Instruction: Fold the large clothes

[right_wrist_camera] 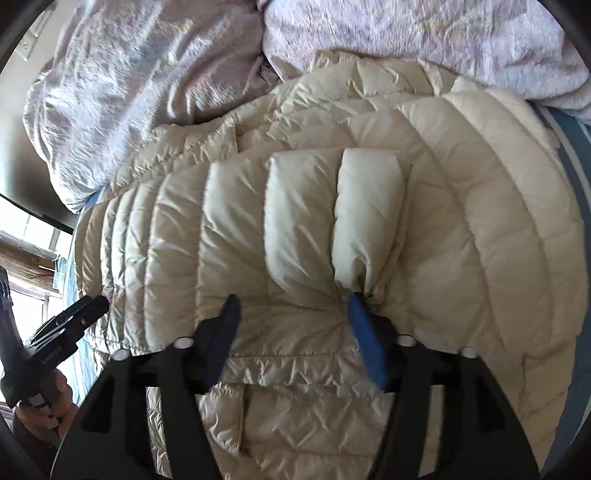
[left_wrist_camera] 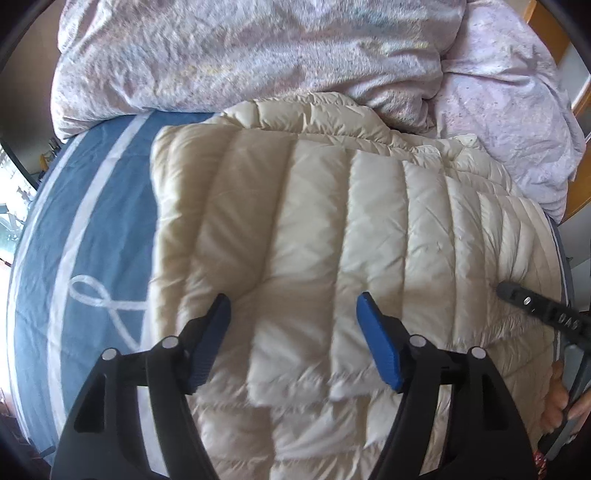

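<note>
Blue bedsheet under cream puffer jacket

Bedding and room edges, seen from the bedside.
Blue bed sheet with white stripes and a looping white line; rumpled pale lilac duvet heaped along the far side; wooden frame at right; bright window at left.

Both my wrist cams look steeply down, close over the cream quilted puffer jacket on the blue white-striped bedsheet. Left view sits on its left part, right view on its right. Shared: jacket, pale pink crumpled duvet behind.
</note>
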